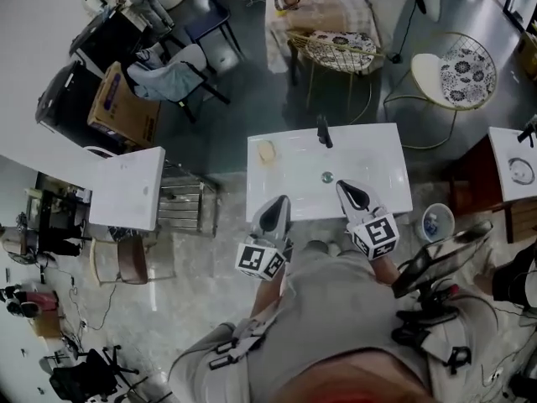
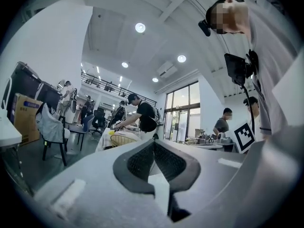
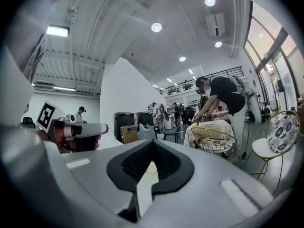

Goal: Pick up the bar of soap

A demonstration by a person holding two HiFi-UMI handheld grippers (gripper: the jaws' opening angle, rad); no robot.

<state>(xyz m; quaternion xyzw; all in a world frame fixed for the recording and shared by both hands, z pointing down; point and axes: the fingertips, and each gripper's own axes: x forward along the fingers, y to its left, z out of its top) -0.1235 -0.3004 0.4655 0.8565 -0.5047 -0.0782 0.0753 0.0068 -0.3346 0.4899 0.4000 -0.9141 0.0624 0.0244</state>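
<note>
The bar of soap (image 1: 267, 150) is a pale yellow block lying on the far left part of the white sink top (image 1: 377, 154). My left gripper (image 1: 280, 201) hangs over the sink's near edge, below and slightly right of the soap and apart from it. Its jaws are shut with nothing between them, and its tips (image 2: 153, 143) meet in the left gripper view. My right gripper (image 1: 343, 186) is over the near right part of the sink, also shut and empty, with its tips (image 3: 152, 144) closed in the right gripper view.
A dark faucet (image 1: 323, 131) stands at the sink's far edge, with the drain (image 1: 327, 176) in the basin's middle. A white table (image 1: 126, 187) and a metal rack (image 1: 185, 204) lie to the left. Wire chairs (image 1: 340, 53) stand beyond, and a small bowl (image 1: 436, 222) sits on the floor at right.
</note>
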